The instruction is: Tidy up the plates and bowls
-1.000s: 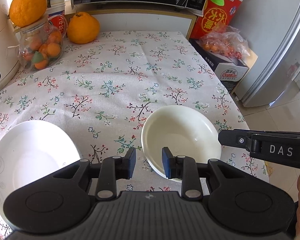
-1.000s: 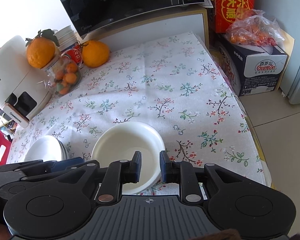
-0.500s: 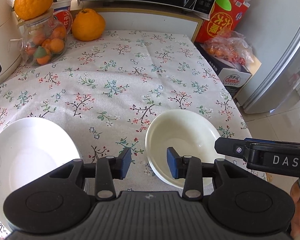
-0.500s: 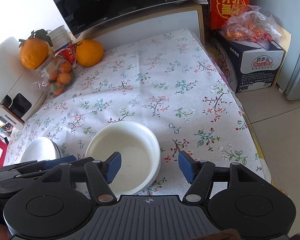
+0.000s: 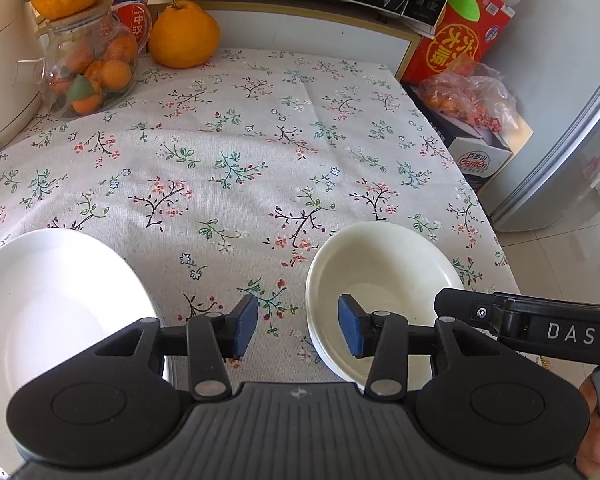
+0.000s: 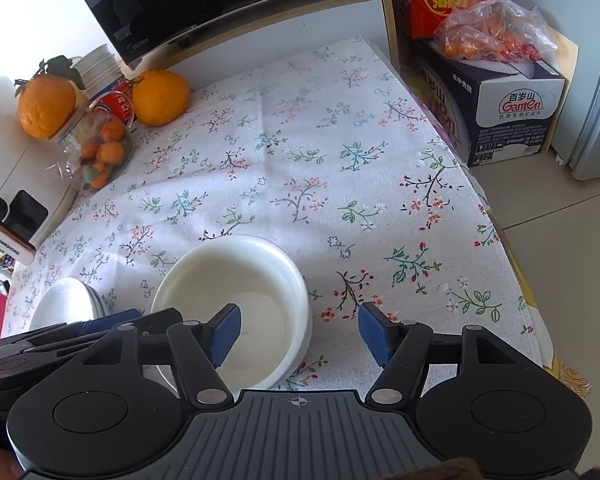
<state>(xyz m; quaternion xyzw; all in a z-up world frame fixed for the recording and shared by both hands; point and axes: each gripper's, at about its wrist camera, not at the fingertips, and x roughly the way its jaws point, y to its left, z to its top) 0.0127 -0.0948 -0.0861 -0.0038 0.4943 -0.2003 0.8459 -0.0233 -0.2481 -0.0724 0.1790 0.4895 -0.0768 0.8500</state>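
A cream bowl (image 5: 384, 264) stands on the floral tablecloth near the front right; it also shows in the right wrist view (image 6: 236, 284). A white plate (image 5: 52, 300) lies at the front left, and appears as a small stack in the right wrist view (image 6: 66, 304). My left gripper (image 5: 298, 330) is open and empty, its right finger over the bowl's left rim. My right gripper (image 6: 300, 334) is open wide and empty, straddling the bowl's right rim, with its left finger inside the bowl. Its side shows at the right of the left wrist view (image 5: 540, 328).
At the back left stand a glass jar of small oranges (image 5: 90, 76) with an orange on top, a large orange (image 5: 184, 34) and a white appliance (image 6: 24, 196). A microwave (image 6: 220, 4) sits behind. The table's right edge (image 6: 512, 264) drops to the floor, with boxes (image 6: 500, 104) beyond.
Both grippers have opened, the right one widely and the left one partway. Both have drawn slightly back from the bowl, which stays on the cloth.
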